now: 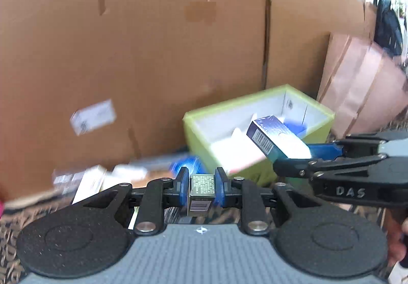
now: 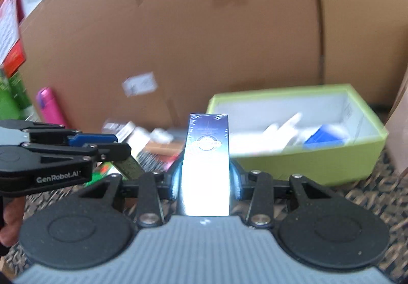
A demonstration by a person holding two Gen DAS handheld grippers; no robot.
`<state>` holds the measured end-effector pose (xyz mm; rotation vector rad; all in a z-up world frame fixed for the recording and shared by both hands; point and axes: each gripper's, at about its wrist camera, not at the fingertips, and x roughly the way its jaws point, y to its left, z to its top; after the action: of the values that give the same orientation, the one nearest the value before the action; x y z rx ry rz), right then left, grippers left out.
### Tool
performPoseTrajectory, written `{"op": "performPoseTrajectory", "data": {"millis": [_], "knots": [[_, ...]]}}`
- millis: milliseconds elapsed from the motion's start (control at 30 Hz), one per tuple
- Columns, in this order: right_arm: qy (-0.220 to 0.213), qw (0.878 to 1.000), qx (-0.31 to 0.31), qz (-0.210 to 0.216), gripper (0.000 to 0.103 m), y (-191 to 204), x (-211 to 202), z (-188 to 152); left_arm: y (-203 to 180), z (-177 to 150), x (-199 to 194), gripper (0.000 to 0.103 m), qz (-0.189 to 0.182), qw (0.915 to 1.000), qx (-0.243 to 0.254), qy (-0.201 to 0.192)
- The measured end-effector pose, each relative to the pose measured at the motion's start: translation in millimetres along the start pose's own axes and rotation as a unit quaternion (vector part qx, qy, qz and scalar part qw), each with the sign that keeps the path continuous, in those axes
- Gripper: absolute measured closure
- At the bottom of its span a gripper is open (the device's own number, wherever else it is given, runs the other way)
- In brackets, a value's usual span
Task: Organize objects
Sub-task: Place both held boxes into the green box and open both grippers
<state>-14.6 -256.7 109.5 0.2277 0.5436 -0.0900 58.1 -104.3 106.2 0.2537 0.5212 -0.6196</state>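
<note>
My left gripper [image 1: 202, 183] is shut on a small olive-gold box [image 1: 201, 193] with a barcode on its near end. In the right wrist view that box [image 2: 130, 168] pokes out from the left gripper [image 2: 122, 154]. My right gripper [image 2: 206, 177] is shut on a tall blue-and-white carton [image 2: 207, 164] that stands upright between its pads. In the left wrist view that carton [image 1: 276, 140] hangs tilted over the near rim of an open lime-green box [image 1: 196, 136], held by the right gripper [image 1: 293, 160]. The green box [image 2: 306, 164] holds white and blue packets.
A large cardboard wall [image 1: 153, 54] stands close behind everything. Loose small boxes [image 1: 86, 182] lie on the patterned carpet left of the green box. A pink bottle [image 2: 49, 105] and red and green packages [image 2: 11, 59] sit at far left. Brown paper bags [image 1: 362, 85] lean at the right.
</note>
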Motion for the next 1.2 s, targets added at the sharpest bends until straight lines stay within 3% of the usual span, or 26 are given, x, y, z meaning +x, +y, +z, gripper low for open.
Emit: {"op": "performPoseTrajectory", "data": {"millis": [167, 267, 467, 600, 700, 733, 767, 867, 1000, 1100, 1200], "knots": [[-0.021, 0.999, 0.006, -0.045, 0.064, -37, 13, 43, -27, 51, 37, 0.079, -0.009, 0.9996, -0.008, -0.027], [-0.023, 0.997, 0.005, -0.071, 0.064, -58, 33, 61, -43, 67, 70, 0.079, 0.006, 0.9996, -0.015, -0.024], [-0.016, 0.994, 0.017, -0.105, 0.064, -96, 83, 78, -61, 73, 134, 0.079, 0.043, 0.9979, -0.047, -0.002], [-0.001, 0.993, 0.013, -0.117, 0.062, -112, 111, 72, -70, 65, 160, 0.079, 0.048, 0.9973, -0.052, 0.021], [-0.004, 0.992, 0.015, -0.126, 0.045, -118, 116, 62, -73, 57, 165, 0.077, 0.065, 0.9962, -0.055, 0.019], [-0.008, 0.991, 0.017, -0.129, 0.04, -120, 114, 59, -71, 56, 164, 0.07, 0.068, 0.9959, -0.057, 0.02], [-0.012, 0.991, 0.021, -0.129, 0.04, -121, 111, 57, -68, 54, 160, 0.064, 0.069, 0.9957, -0.058, 0.023], [-0.024, 0.993, 0.019, -0.113, 0.04, -110, 92, 51, -53, 49, 132, 0.06, 0.059, 0.9963, -0.062, 0.008], [-0.042, 0.997, -0.02, -0.054, 0.04, -67, 55, 41, -19, 21, 52, 0.044, 0.047, 0.9958, -0.073, -0.028], [-0.016, 0.998, -0.052, 0.014, 0.038, -18, 40, 18, 16, -20, -8, 0.038, 0.086, 0.993, -0.074, -0.033], [0.029, 0.993, -0.065, 0.091, 0.038, 33, 39, -12, 49, -66, -48, 0.037, 0.135, 0.9873, -0.083, -0.009]]}}
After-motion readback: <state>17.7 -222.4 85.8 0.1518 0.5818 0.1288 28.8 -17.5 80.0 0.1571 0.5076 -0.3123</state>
